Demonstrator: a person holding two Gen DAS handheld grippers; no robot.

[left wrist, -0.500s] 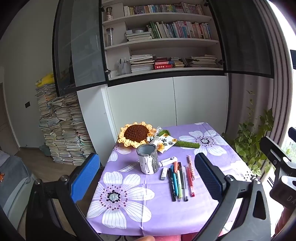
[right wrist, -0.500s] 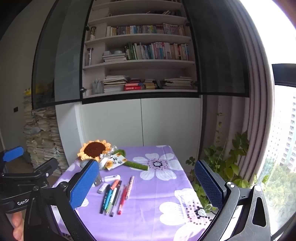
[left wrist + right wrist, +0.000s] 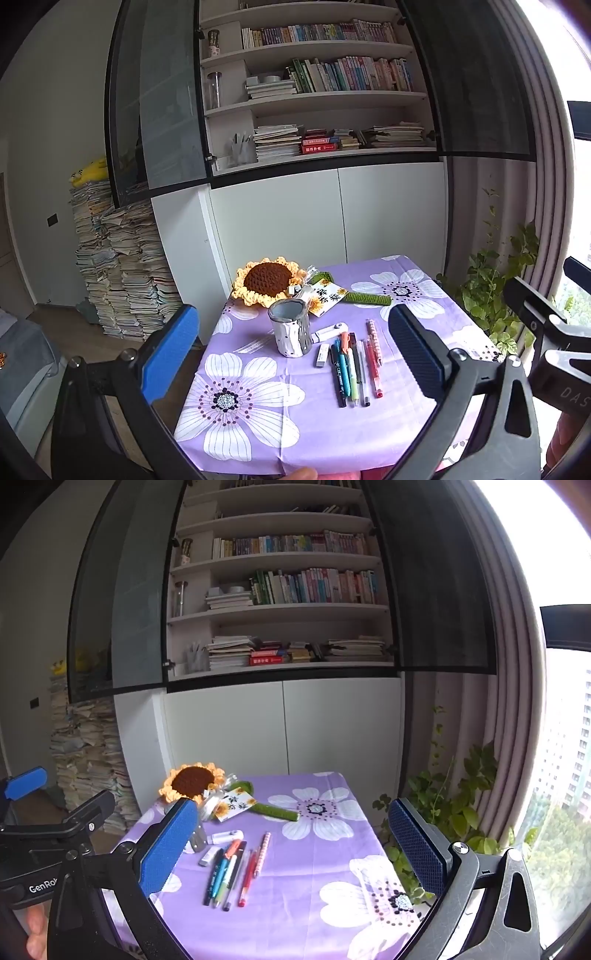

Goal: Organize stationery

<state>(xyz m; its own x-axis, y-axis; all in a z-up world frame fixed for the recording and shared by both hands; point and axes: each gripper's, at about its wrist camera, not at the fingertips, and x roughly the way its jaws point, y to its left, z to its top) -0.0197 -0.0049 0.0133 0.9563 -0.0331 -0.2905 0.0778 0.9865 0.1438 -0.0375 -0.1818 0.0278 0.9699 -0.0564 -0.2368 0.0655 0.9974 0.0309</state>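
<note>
Well, nothing's been tidied yet: on the desk the cup stands mid-desk toward the left edge, the pens lie in a row just beside it, eraser between. Both the left gripper and right gripper gape wide, holding nothing, well back; next, I'd guess, one drops onto a pen
</note>
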